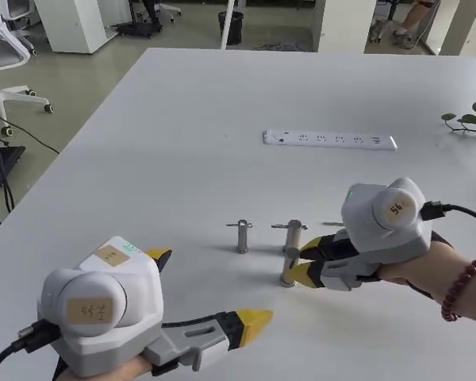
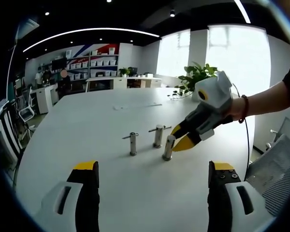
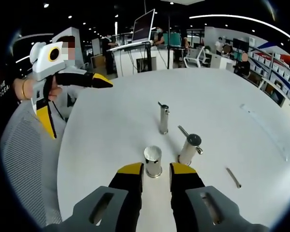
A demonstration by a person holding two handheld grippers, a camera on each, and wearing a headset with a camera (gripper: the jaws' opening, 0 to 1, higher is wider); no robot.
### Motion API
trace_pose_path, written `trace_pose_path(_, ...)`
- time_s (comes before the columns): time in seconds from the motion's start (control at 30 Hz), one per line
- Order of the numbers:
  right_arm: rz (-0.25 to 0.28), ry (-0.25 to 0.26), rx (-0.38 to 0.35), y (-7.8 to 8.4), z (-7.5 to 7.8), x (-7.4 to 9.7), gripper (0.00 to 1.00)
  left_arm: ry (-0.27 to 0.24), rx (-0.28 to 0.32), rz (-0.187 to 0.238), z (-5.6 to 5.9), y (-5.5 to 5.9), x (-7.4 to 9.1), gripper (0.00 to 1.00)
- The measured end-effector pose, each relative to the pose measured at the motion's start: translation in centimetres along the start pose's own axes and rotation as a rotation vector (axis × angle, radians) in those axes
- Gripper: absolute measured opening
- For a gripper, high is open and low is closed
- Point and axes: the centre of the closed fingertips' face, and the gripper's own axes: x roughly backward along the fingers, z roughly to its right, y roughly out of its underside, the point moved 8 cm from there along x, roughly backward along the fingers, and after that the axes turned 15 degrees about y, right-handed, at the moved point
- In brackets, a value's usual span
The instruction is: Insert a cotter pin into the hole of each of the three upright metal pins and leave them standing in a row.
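Left tool (image 2: 152, 166) hangs released, jaws wide; right tool (image 1: 305, 258) is slightly parted, tips just beside the nearest metal pin (image 3: 152, 159).

A round sticker (image 1: 397, 209) on the right gripper (image 1: 299, 259) reads "56"; a dark sleeve (image 3: 4, 87), far left, shows "THE OCEA".

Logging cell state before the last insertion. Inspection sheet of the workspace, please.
Surface: white table.
Job's things: far-left pin and far-right pin each carry a cotter pin; near pin has none; loose cotter pin lies flat on the table.
Clutter: power strip, plant.
Grippers: left gripper open, holding nothing; right gripper slightly open at the near pin, contact unclear.
Cables: left lead, right lead, floor cables.
Surroundings: office chair, bin.
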Motion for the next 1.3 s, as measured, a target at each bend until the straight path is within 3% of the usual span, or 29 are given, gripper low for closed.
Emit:
trace_pose_path(0.27, -0.041, 0.024, 0.038, 0.6, 1.2, 1.3, 0.19, -0.002, 0.0, 0.011, 0.0, -0.1, 0.2, 0.94)
trace_pose_path(0.53, -0.071, 0.086, -0.013, 0.9, 3.9, 2.2, 0.19, -0.01, -0.016, -0.007, 0.0, -0.1, 0.2, 0.92)
trace_pose_path(0.9, -0.116, 0.178, -0.083, 1.6, 7.1, 1.8, 0.15, -0.008, -0.015, 0.003, -0.2, -0.3, 0.3, 0.9)
trace_pose_path(0.97, -0.127, 0.194, -0.089, 1.9, 9.0, 1.2, 0.14, -0.003, -0.013, 0.006, -0.2, -0.3, 0.2, 0.88)
trace_pose_path(1.3, -0.167, 0.243, -0.106, 2.5, 10.2, 0.0, 0.11, -0.007, -0.005, 0.008, -0.5, 0.1, 0.2, 0.88)
